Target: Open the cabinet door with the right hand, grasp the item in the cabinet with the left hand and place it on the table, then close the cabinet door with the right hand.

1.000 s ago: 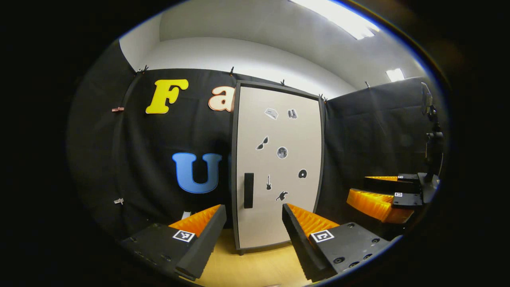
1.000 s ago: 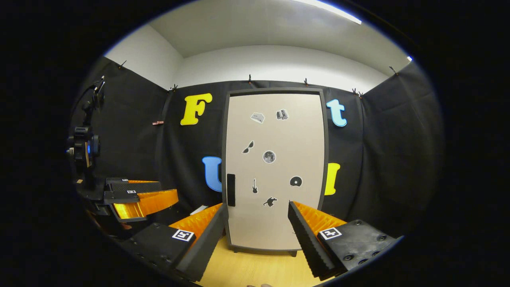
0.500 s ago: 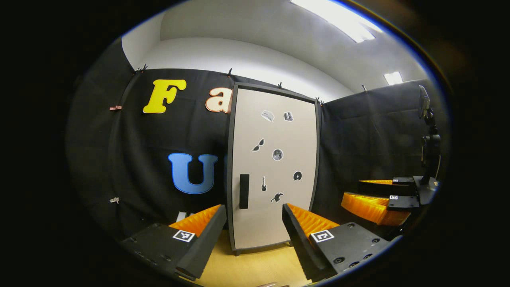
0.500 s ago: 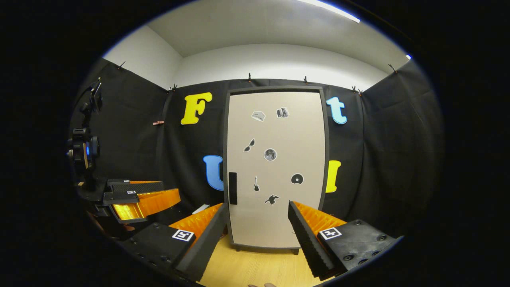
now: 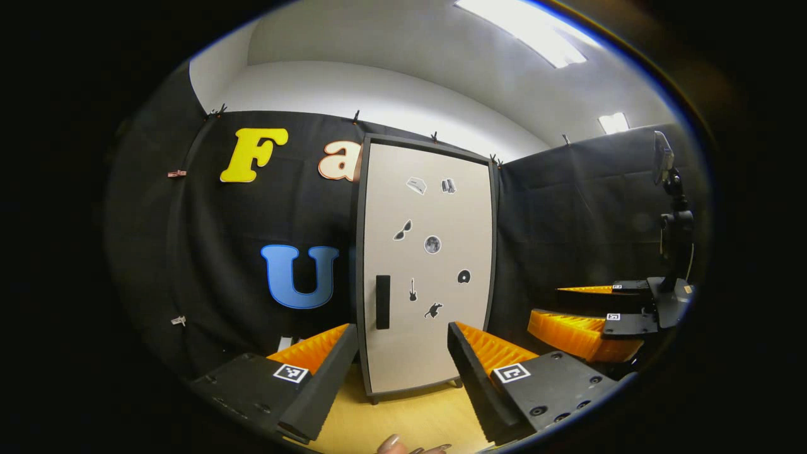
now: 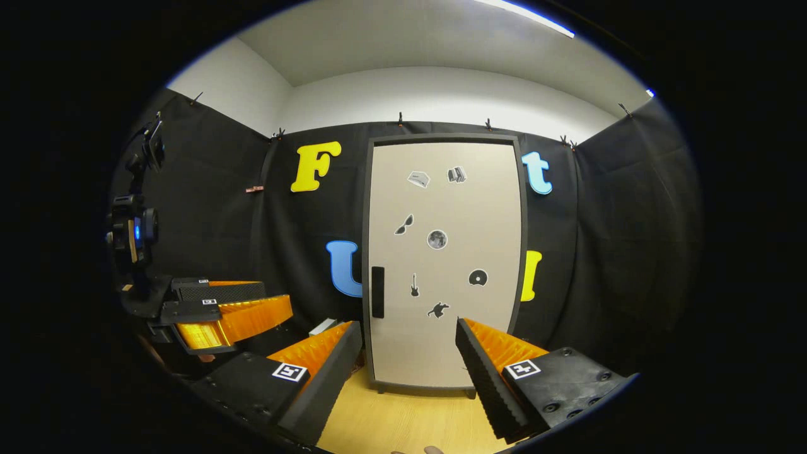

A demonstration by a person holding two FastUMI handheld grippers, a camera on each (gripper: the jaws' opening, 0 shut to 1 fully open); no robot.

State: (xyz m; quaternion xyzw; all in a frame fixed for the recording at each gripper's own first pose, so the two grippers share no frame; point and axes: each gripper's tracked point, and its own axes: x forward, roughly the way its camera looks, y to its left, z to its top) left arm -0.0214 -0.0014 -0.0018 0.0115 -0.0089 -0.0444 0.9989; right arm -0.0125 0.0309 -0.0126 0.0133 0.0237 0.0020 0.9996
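The right gripper has its fingers wide apart and holds nothing; the left gripper is also wide apart and holds nothing; the handle, one upright dark bar, lies ahead and slightly left of the right fingers, on the left edge of the single closed cabinet door; the item inside is hidden.

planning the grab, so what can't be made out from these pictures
- Item inside the cabinet: hidden in both views by the shut cabinet door.
- Stickers on the door: too small to make out in the left gripper view.
- White object by the cabinet's foot: partly hidden behind the right claw, right gripper view.
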